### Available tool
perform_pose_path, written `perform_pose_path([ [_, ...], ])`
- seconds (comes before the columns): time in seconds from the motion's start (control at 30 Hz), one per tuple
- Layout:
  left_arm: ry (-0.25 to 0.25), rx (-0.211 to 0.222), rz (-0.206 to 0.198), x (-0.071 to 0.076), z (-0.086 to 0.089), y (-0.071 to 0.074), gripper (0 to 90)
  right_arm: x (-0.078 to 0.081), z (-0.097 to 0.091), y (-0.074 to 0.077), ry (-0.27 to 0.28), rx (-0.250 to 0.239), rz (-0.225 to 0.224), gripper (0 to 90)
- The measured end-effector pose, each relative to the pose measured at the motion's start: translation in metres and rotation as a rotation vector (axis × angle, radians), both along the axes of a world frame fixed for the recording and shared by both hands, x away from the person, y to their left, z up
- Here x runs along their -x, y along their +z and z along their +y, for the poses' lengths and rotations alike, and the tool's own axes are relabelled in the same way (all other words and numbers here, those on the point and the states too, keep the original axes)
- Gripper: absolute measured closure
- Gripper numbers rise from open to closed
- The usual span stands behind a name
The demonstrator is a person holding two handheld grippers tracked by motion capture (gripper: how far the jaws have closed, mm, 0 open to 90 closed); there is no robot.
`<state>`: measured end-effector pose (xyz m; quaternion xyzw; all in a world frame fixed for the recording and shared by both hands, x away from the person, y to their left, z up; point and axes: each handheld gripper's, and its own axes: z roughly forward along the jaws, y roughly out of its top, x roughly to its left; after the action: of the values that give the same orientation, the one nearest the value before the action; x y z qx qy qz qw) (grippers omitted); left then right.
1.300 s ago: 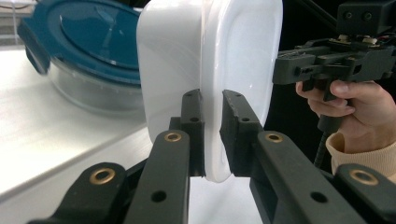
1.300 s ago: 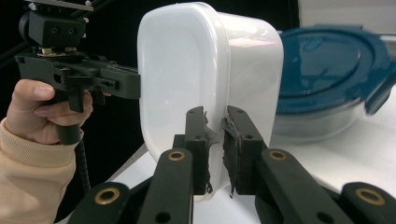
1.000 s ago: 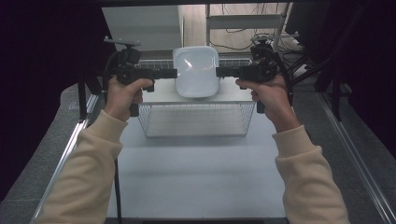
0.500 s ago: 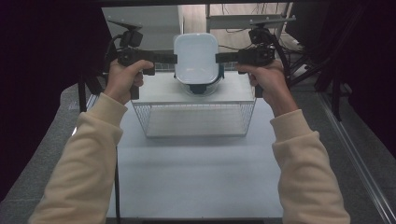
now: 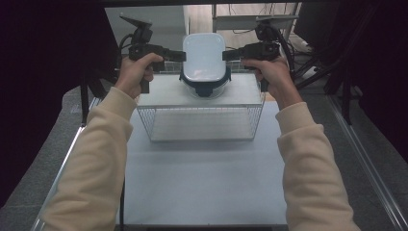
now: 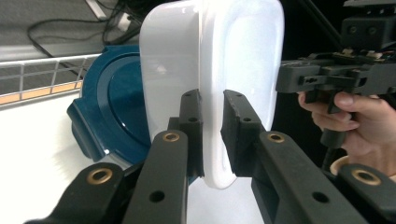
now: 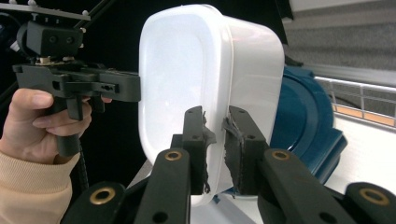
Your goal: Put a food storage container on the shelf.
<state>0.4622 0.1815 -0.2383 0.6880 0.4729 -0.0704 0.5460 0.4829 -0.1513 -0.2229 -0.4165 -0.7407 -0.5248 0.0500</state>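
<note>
A white plastic tub [image 5: 204, 57] hangs in the air between both grippers, just above a clear container with a dark blue clip lid [image 5: 205, 86]. My left gripper [image 5: 182, 55] is shut on the tub's left edge and my right gripper [image 5: 226, 54] on its right edge. In the left gripper view the jaws [image 6: 212, 112] pinch the tub's rim [image 6: 233, 60], with the blue lid [image 6: 114, 112] behind. In the right gripper view the jaws [image 7: 215, 126] clamp the opposite rim of the tub [image 7: 187, 70], and the blue lid [image 7: 303, 116] lies beyond.
The blue-lidded container rests on a white board [image 5: 161, 94] that lies over a wire basket [image 5: 202, 125] at the back of the white table [image 5: 202, 183]. Dark curtains flank the table, and cables lie on the floor behind it.
Both grippers have raised the white tub up and away from me. It has come off the blue-lidded container, which now shows beneath it.
</note>
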Motion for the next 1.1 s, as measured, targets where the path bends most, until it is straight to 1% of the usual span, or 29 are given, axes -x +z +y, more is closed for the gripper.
perform_pose_path([
  [0.07,0.005,0.006,0.009,-0.005,0.0,0.0,77.8,-0.006,0.001,0.001,-0.011,0.009,0.018,75.3],
  [0.13,0.014,0.03,0.024,-0.011,0.0,-0.002,76.8,-0.012,0.002,0.0,-0.024,0.015,0.035,73.7],
  [0.3,0.03,0.088,0.072,-0.025,0.002,-0.01,74.3,-0.028,0.004,-0.004,-0.046,-0.008,0.101,70.5],
  [0.37,0.041,0.11,0.083,-0.03,0.003,-0.014,73.8,-0.031,0.004,-0.006,-0.055,-0.01,0.114,69.3],
  [0.47,0.049,0.133,0.093,-0.035,0.004,-0.019,73.3,-0.036,0.005,-0.009,-0.07,-0.027,0.139,67.6],
  [0.6,0.049,0.14,0.102,-0.039,0.003,-0.024,71.1,-0.043,0.003,-0.016,-0.084,-0.059,0.175,64.9],
  [0.63,0.049,0.14,0.102,-0.039,0.003,-0.024,70.7,-0.043,0.003,-0.016,-0.084,-0.059,0.175,64.9],
  [0.67,0.051,0.141,0.1,-0.04,0.002,-0.026,70.5,-0.045,0.002,-0.019,-0.089,-0.075,0.193,63.6],
  [0.7,0.049,0.139,0.099,-0.04,0.002,-0.026,70.3,-0.046,0.002,-0.02,-0.088,-0.08,0.197,63.2],
  [0.77,0.05,0.134,0.095,-0.04,0.002,-0.026,69.2,-0.046,0.002,-0.022,-0.09,-0.088,0.202,62.0],
  [0.87,0.045,0.129,0.082,-0.039,0.001,-0.028,66.2,-0.046,0.002,-0.023,-0.088,-0.089,0.193,59.0],
  [0.9,0.049,0.123,0.079,-0.039,0.0,-0.028,63.1,-0.046,0.002,-0.023,-0.087,-0.093,0.191,54.3],
  [0.93,0.049,0.123,0.079,-0.039,0.0,-0.028,57.7,-0.045,0.003,-0.023,-0.086,-0.099,0.184,46.6],
  [0.97,0.065,0.112,0.061,-0.036,0.001,-0.027,52.8,-0.044,0.002,-0.021,-0.094,-0.104,0.177,41.6],
  [1.0,0.071,0.109,0.048,-0.034,0.001,-0.026,48.9,-0.042,0.001,-0.019,-0.102,-0.113,0.16,39.6],
  [1.03,0.076,0.098,0.023,-0.029,0.003,-0.023,45.4,-0.04,0.0,-0.017,-0.102,-0.117,0.145,37.4],
  [1.1,0.087,0.072,-0.024,-0.019,0.006,-0.018,38.0,-0.031,-0.005,-0.011,-0.1,-0.113,0.093,32.4],
])
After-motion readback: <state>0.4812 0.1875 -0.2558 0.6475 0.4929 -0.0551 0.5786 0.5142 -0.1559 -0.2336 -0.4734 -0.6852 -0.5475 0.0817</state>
